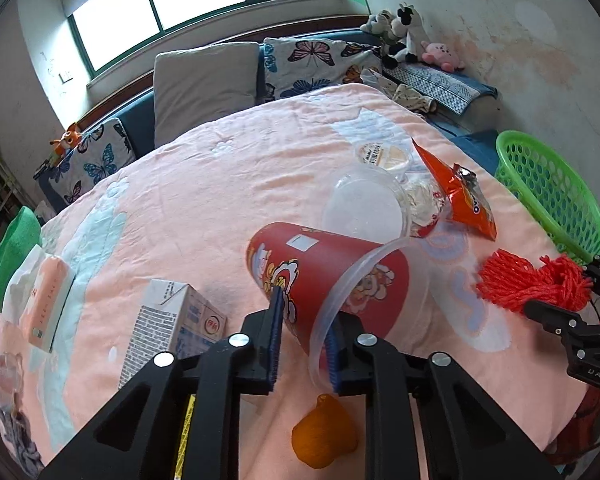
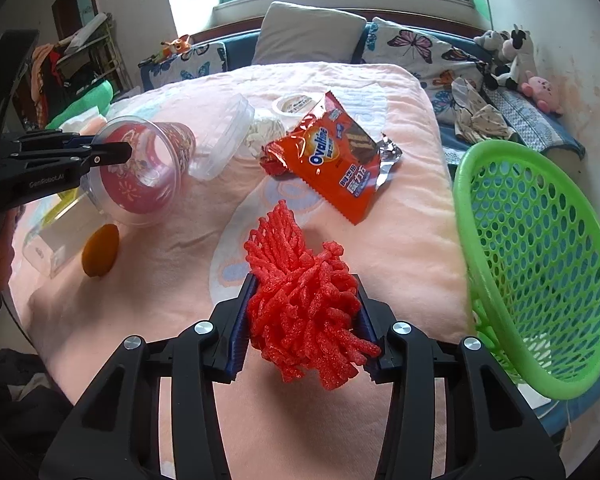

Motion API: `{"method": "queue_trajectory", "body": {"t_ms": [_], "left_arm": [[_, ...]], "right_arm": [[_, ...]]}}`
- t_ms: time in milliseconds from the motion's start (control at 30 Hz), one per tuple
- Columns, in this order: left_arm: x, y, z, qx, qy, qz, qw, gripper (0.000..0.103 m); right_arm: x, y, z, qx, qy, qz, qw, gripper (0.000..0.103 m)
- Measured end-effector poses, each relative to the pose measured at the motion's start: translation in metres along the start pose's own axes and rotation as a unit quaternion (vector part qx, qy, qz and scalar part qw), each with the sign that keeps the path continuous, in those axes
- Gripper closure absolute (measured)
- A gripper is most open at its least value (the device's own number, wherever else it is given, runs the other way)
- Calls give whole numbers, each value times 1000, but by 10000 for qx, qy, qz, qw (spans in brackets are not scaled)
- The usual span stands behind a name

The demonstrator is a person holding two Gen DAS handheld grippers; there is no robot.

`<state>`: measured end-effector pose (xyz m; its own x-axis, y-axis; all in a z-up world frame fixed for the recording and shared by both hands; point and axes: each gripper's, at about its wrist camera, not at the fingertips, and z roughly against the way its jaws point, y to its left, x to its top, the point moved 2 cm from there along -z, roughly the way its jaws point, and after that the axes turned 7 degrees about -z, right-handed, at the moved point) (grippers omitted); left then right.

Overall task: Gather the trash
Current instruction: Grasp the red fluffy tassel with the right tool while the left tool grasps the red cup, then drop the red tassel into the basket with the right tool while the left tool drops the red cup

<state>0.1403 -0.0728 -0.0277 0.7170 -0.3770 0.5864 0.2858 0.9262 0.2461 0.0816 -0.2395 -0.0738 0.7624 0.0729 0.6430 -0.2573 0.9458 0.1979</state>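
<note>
The red cup (image 1: pixel 324 276), lying on the bed, is pinched at its rim by the left gripper (image 1: pixel 302 344); the red foam netting (image 2: pixel 304 304) is squeezed between the right gripper (image 2: pixel 304 320) fingers. Both should be lifted steadily (rim grip is thin) toward the green basket (image 2: pixel 540 240).

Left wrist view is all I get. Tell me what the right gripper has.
Observer: The right gripper is shut on the red foam bundle, pads pressing both its sides.
Operator: Give me the basket's pose.
Observer: The green basket sits just right of the bundle, tipped, its mouth facing the bed.
Operator: Report anything hidden under my left gripper.
Observer: A clear plastic box lies on the bed below the left gripper and its cup, beside an orange piece.
</note>
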Motion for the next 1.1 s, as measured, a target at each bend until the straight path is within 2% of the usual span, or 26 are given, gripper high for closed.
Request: {"method": "queue_trajectory", "body": {"t_ms": [133,400,600,1100], "left_arm": [[1,7,5,-60,8,143,9999,98],[3,5,15,-225,-20,208,9995,98],[9,-4,30,-357,-191,173,9990,98],[53,-64,67,-587,-765,-478,9942,98]], "right_arm": [[3,-3,10,16,-92,-38,9999,58],[6,-9,25,-31,-233,-118,9997,58],[7,-15,34,-76,-326,-164,9993,58],[13,-53,71,-442,-641,-467,9959,58]]}}
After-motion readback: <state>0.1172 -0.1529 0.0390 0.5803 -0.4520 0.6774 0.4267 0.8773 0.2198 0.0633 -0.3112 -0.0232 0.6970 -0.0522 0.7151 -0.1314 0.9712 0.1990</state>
